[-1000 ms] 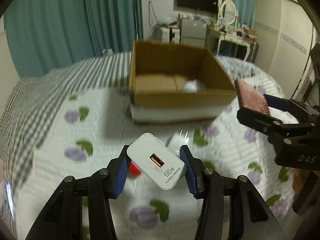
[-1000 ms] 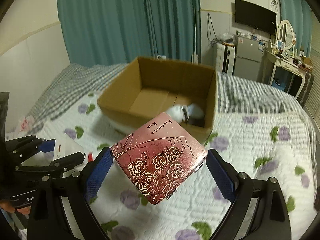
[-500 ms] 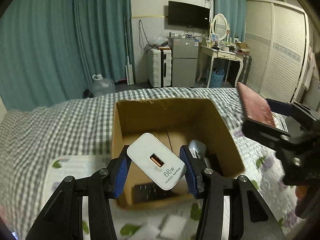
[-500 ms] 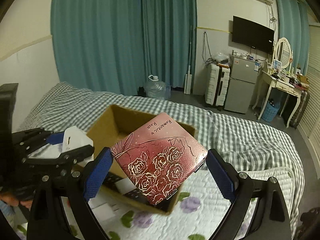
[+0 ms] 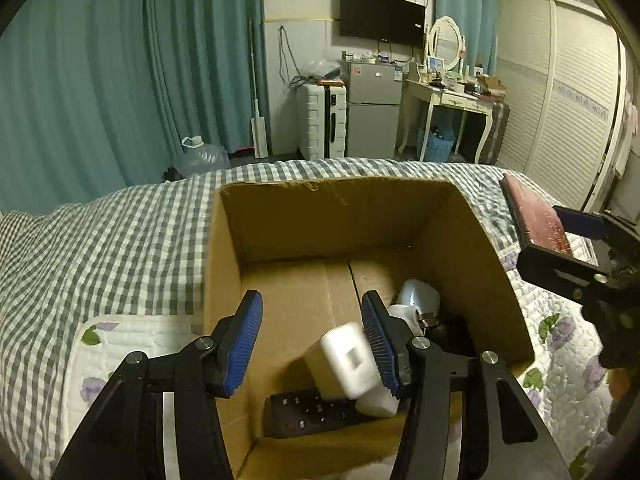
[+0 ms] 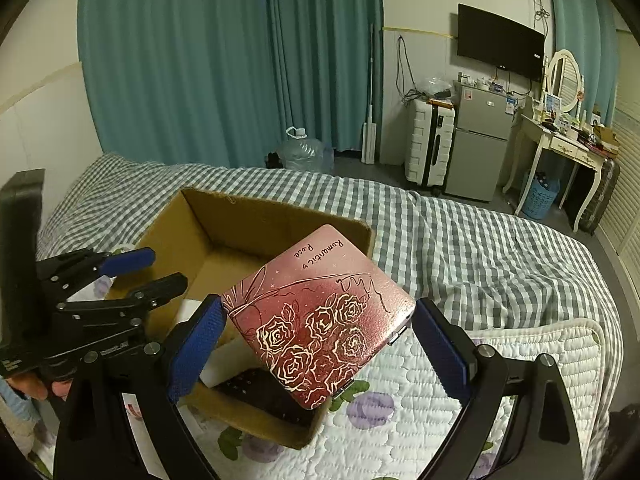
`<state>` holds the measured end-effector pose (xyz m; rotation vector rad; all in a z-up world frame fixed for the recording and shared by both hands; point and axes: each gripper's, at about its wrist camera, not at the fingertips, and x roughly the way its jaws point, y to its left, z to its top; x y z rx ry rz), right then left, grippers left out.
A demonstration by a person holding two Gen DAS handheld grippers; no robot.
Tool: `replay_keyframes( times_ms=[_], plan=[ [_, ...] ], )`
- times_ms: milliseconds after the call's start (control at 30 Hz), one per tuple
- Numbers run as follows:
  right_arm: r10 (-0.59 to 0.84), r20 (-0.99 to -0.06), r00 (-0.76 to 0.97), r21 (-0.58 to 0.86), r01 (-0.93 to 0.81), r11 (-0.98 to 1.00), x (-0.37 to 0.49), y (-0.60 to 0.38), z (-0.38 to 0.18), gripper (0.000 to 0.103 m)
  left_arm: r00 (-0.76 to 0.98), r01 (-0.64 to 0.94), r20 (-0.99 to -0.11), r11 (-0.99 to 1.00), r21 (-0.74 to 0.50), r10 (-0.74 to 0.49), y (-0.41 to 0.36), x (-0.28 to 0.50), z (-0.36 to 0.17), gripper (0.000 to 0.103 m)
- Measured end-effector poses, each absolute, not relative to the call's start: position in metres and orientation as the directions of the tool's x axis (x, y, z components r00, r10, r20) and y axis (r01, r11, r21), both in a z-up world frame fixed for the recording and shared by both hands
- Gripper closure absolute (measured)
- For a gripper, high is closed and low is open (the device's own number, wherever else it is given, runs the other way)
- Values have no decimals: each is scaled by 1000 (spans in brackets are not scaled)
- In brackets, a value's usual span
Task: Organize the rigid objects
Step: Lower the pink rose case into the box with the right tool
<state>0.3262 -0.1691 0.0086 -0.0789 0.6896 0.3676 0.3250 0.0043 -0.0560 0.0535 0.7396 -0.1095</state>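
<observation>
An open cardboard box (image 5: 340,220) stands on the bed. My left gripper (image 5: 312,344) is open above the box's near side. The white charger (image 5: 350,360) is blurred below its jaws, inside the box, free of the pads. A black remote (image 5: 312,414), a white plug (image 5: 412,314) and a grey mouse-like object (image 5: 418,294) lie on the box floor. My right gripper (image 6: 316,336) is shut on a pink rose-print tin (image 6: 320,316), held over the box's right corner (image 6: 360,228). The tin also shows in the left wrist view (image 5: 534,216).
The bed has a checked sheet (image 6: 460,232) and a white floral quilt (image 6: 400,412). Beyond the bed are teal curtains (image 5: 120,80), a white suitcase (image 5: 322,120), a small fridge (image 5: 372,108), a dressing table (image 5: 452,92) and a water jug (image 6: 302,152).
My left gripper opened and the white charger dropped into the box. Both grippers moved forward over the box; the right still holds the tin.
</observation>
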Motion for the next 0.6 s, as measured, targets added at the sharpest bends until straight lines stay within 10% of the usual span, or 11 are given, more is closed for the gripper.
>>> replay_keyframes(
  times_ms=[600],
  plan=[
    [306,-702,643,-18,-446,895,376,-95,-35,8,731,-41,-682,999,1,31,50,272,-49,38]
  ],
)
